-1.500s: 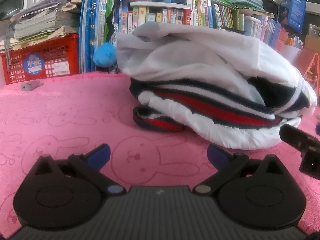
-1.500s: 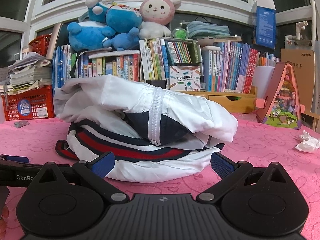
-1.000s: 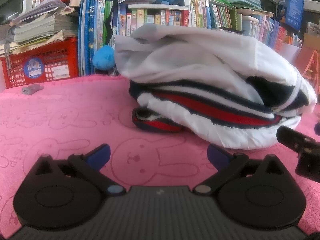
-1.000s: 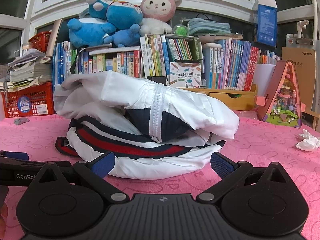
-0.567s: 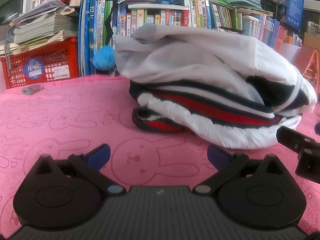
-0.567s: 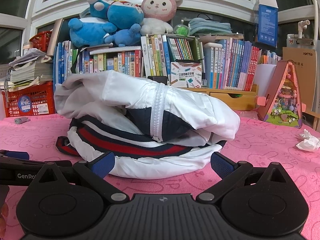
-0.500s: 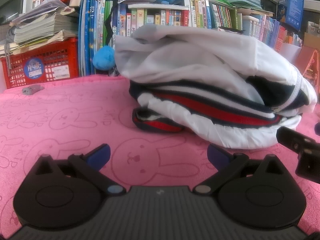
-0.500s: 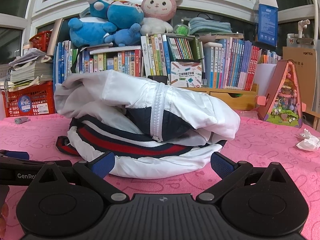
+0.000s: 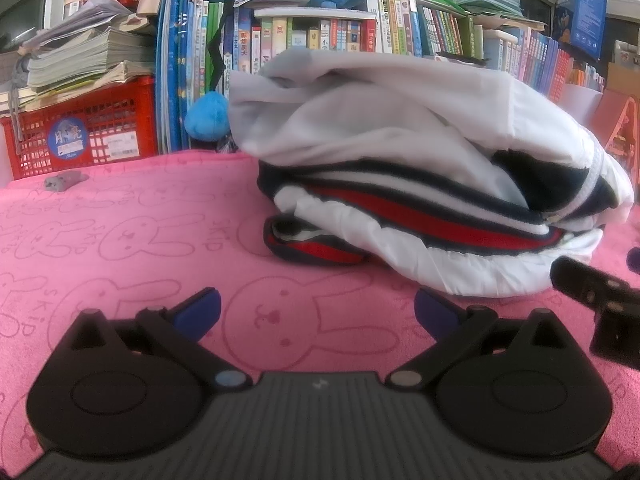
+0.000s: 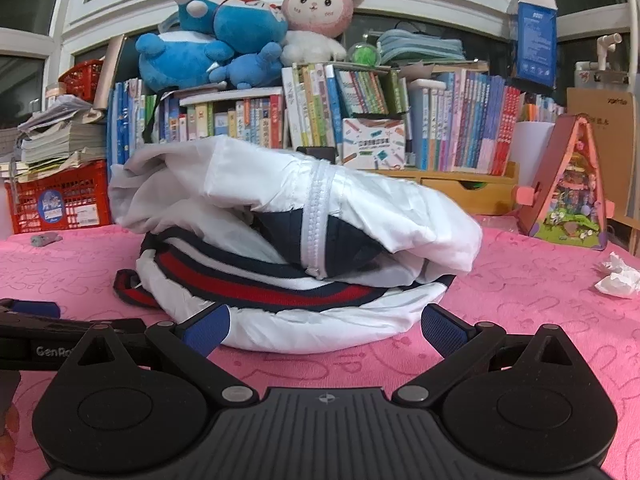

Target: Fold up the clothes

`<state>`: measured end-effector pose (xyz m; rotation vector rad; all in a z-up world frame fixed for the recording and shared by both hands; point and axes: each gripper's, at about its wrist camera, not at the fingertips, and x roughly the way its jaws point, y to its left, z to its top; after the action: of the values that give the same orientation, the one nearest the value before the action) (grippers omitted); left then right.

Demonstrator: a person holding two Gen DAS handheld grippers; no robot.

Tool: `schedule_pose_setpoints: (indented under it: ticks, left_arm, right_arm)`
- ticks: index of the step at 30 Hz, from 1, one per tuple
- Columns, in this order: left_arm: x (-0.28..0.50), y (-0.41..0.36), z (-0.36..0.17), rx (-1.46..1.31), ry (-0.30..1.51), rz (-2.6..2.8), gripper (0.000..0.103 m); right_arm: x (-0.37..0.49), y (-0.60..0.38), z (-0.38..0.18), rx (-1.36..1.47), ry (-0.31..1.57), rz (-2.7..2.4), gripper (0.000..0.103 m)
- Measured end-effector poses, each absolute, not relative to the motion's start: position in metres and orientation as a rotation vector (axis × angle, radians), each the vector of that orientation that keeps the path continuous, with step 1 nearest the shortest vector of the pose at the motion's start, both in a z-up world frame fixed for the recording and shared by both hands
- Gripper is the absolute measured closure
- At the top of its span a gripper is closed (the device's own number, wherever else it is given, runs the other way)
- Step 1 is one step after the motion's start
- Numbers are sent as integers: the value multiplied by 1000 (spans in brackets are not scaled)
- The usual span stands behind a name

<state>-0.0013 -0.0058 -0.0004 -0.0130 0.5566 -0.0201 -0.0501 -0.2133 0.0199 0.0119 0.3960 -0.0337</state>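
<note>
Only the right wrist view shows the white zipper [image 10: 316, 220] running down the bundled jacket [image 10: 280, 240] and a crumpled tissue [image 10: 616, 278] on the pink desk [image 10: 520, 280]. The left gripper [image 9: 316, 312] has its fingers spread wide and empty, the jacket ahead and to its right. The right gripper [image 10: 324, 326] is equally wide, with the jacket just beyond its fingers [image 10: 206, 328].

You can read "SKiD" printed by the rabbit outlines on the pink cloth [image 9: 120, 240]. "GenRo", cut off, stands on the left gripper [image 10: 52, 350]'s black body. Left of the jacket [image 10: 280, 232], red crate [image 9: 80, 136]'s round blue sticker reads "月亮".
</note>
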Motion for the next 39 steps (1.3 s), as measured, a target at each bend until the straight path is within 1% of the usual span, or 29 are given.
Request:
schedule_pose_setpoints:
  ticks: [2, 5, 8, 10, 12, 13, 14, 16, 18, 21, 23, 27, 30, 33, 36, 38, 39]
  left_arm:
    - [-1, -6, -1, -11, 557, -23, 0]
    - [1, -7, -2, -12, 571, -33, 0]
    - [3, -7, -3, -18, 585, -42, 0]
    - [1, -3, -3, -49, 577, -52, 0]
    - [-2, 3, -2, -87, 569, -70, 0]
    - [-4, 7, -1, -102, 569, -80, 0]
    - [-6, 11, 0, -114, 571, -89, 0]
    - [-8, 24, 4, -136, 563, -86, 0]
    - [-6, 40, 12, -165, 542, -79, 0]
    - [5, 66, 30, -254, 525, -147, 0]
    - [15, 77, 43, -301, 479, -211, 0]
    - [43, 77, 66, -258, 400, -198, 0]
    - [71, 72, 74, -285, 365, -212, 0]
    - [93, 50, 73, -261, 338, -256, 0]
    - [111, 17, 59, -181, 391, -290, 0]
    - [117, 0, 45, -125, 421, -276, 0]
    - [118, -3, 39, -127, 424, -280, 0]
  right_arm:
    - [-53, -214, 23, 28, 391, -22, 18]
    - [-53, -215, 50, -2, 306, 37, 18]
    - [-33, -209, 90, -72, 213, 63, 15]
    - [-4, -197, 111, -136, 199, 83, 15]
    - [32, -180, 115, -212, 231, 95, 19]
    - [48, -173, 112, -245, 269, 104, 22]
    - [63, -168, 107, -274, 324, 120, 34]
    - [79, -162, 90, -303, 427, 150, 49]
    - [77, -164, 68, -326, 487, 176, 50]
    - [61, -172, 44, -343, 508, 164, 51]
    - [53, -178, 33, -340, 525, 168, 52]
    - [39, -185, 19, -351, 547, 188, 52]
    - [28, -185, 14, -355, 551, 209, 53]
    - [23, -186, 13, -342, 555, 242, 53]
    - [17, -193, 18, -329, 555, 326, 53]
    - [12, -208, 33, -271, 530, 392, 55]
    - [8, -218, 45, -225, 493, 404, 54]
